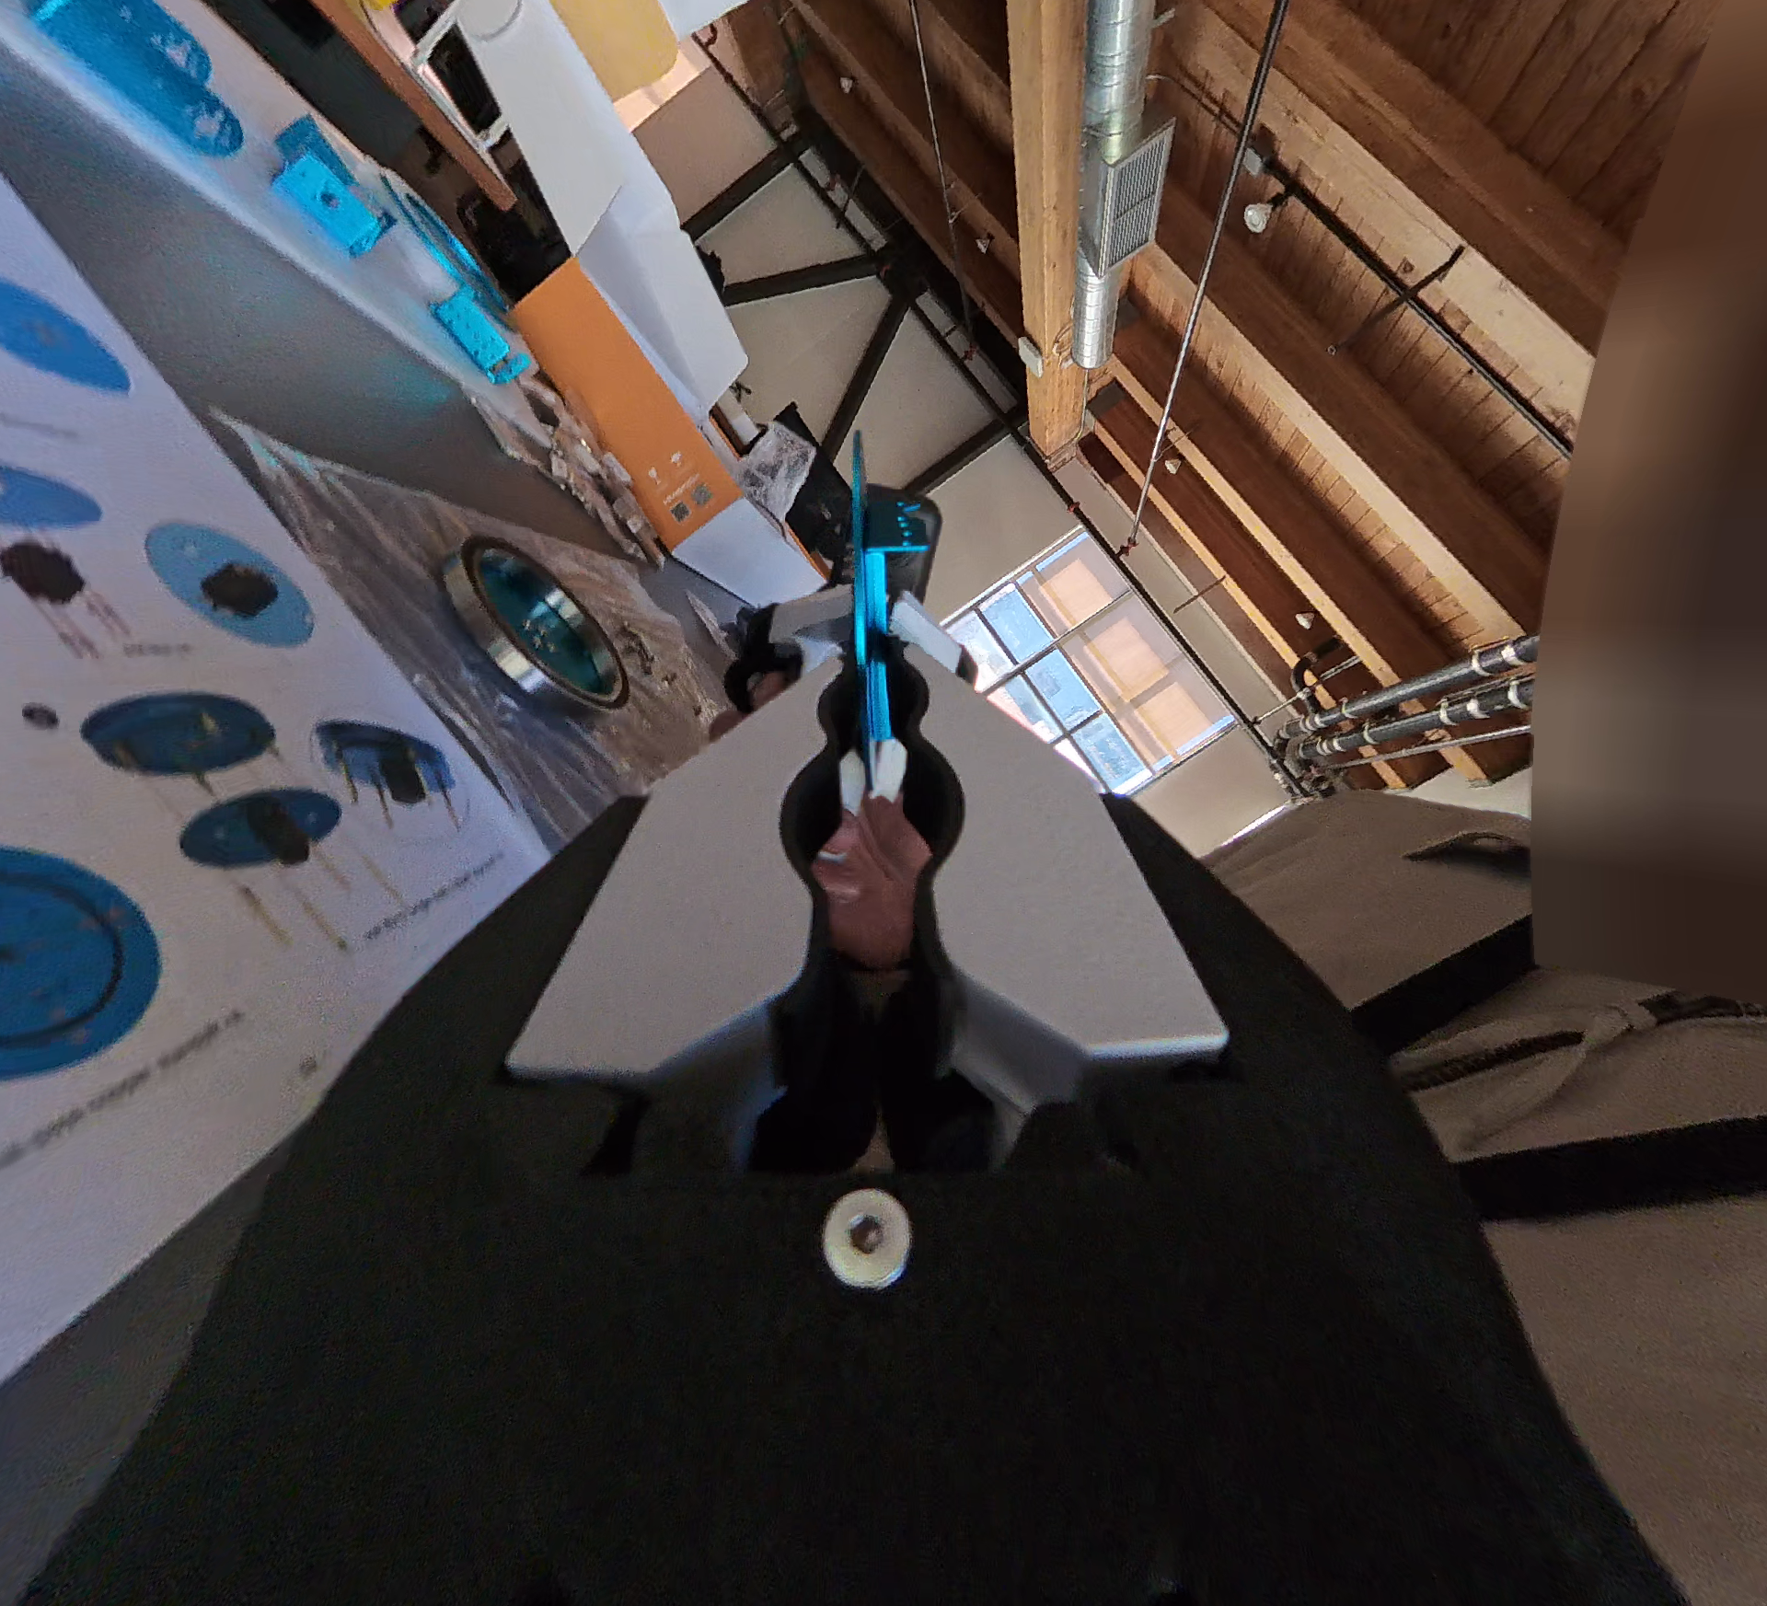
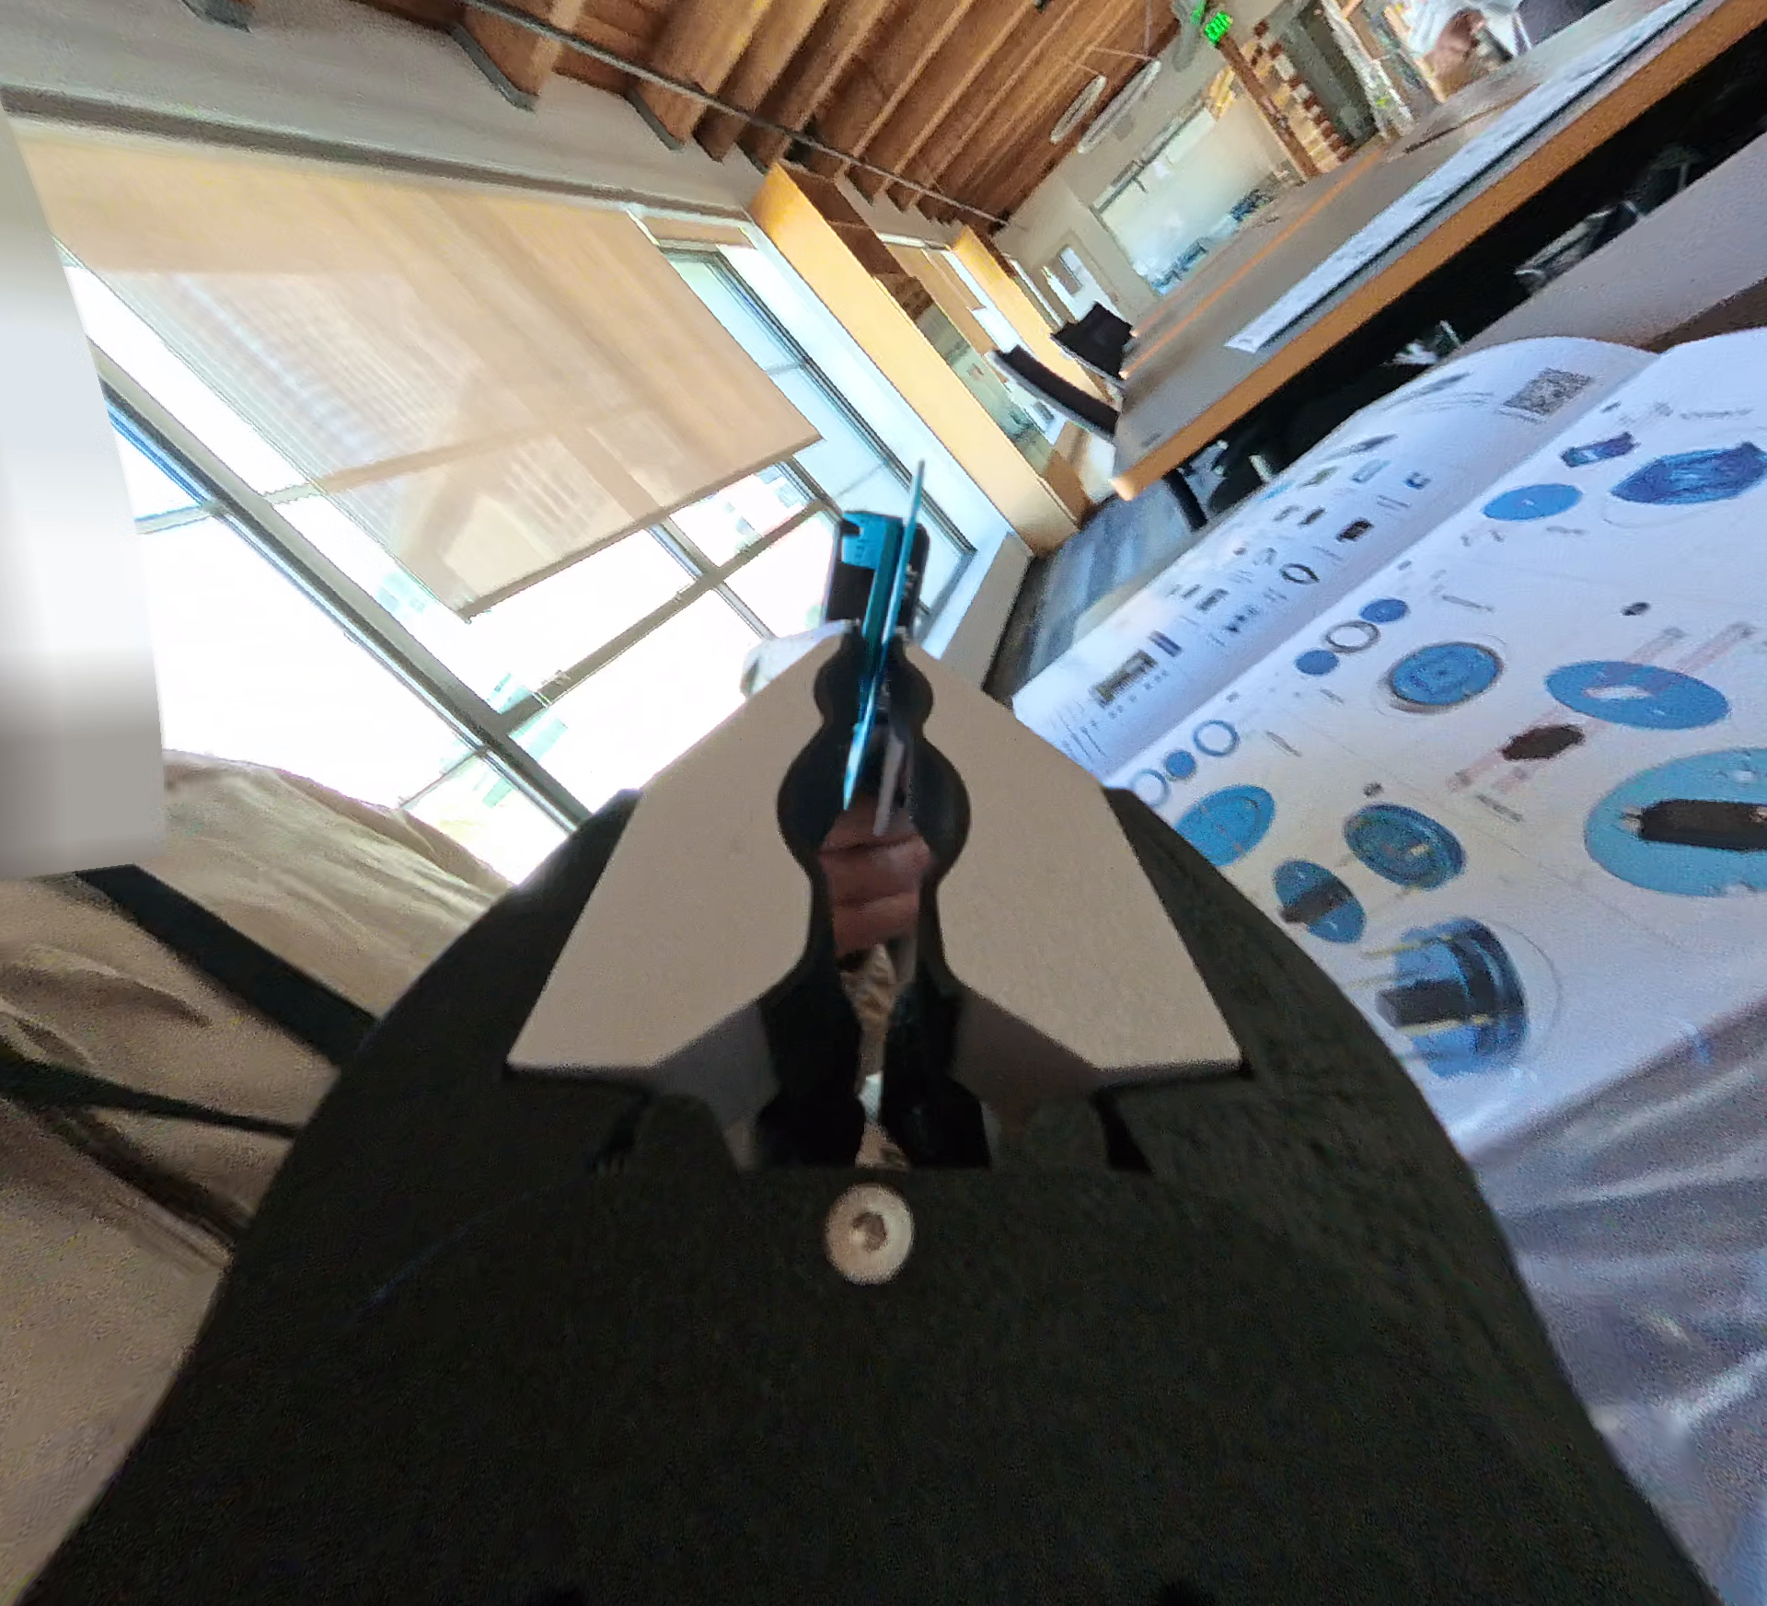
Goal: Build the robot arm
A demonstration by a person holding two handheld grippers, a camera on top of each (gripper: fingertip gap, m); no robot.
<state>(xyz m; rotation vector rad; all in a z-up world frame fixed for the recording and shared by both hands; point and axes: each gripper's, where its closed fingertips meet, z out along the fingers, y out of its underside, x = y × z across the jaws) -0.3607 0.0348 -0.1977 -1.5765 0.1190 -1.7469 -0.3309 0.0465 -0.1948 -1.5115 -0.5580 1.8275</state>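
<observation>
Both grippers clamped on 1 blue plate.
Left gripper point(image 1: 872, 680) and right gripper point(image 2: 875, 680) pinching blue plate point(image 1: 868, 604) edge-on, lifted beside printed parts sheet point(image 2: 1434, 699).

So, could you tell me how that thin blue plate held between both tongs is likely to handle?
The blue plate shows edge-on as a straight line, so probably stiff. It looks thin, so likely light. Left tongs and right tongs pinch only its edges; the glossy surface could slip.
</observation>
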